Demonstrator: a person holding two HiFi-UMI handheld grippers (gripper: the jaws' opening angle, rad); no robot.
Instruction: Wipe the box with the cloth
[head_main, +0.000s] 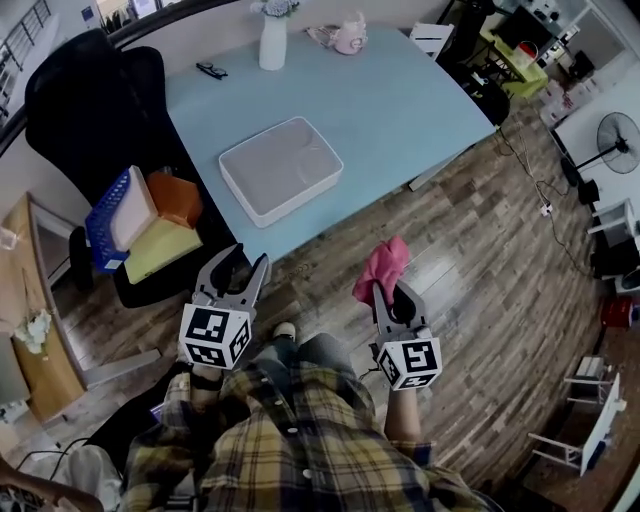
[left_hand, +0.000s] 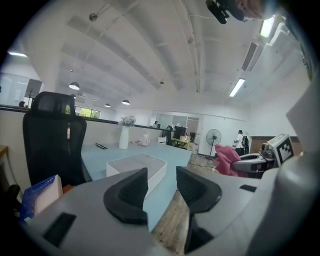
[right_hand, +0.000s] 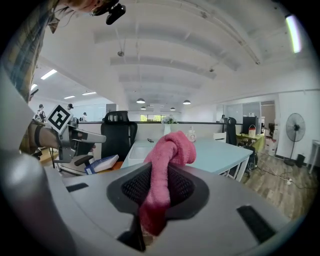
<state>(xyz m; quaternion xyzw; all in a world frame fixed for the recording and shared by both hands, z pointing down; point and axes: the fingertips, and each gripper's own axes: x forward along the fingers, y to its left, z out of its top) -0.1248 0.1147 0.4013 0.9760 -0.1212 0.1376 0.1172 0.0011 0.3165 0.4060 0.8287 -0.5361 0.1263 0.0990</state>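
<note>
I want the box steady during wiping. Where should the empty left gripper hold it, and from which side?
Likely the near corner, from the front edge of the table: the box lies flat and shallow, that corner is nearest the open left gripper, and its top is left free for the cloth.

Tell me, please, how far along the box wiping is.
Done: the pink cloth is clamped in the right gripper. In hand: both grippers hang over the floor, short of the table; the left gripper is open and empty. Left: bringing the cloth to the white box and all the wiping.
</note>
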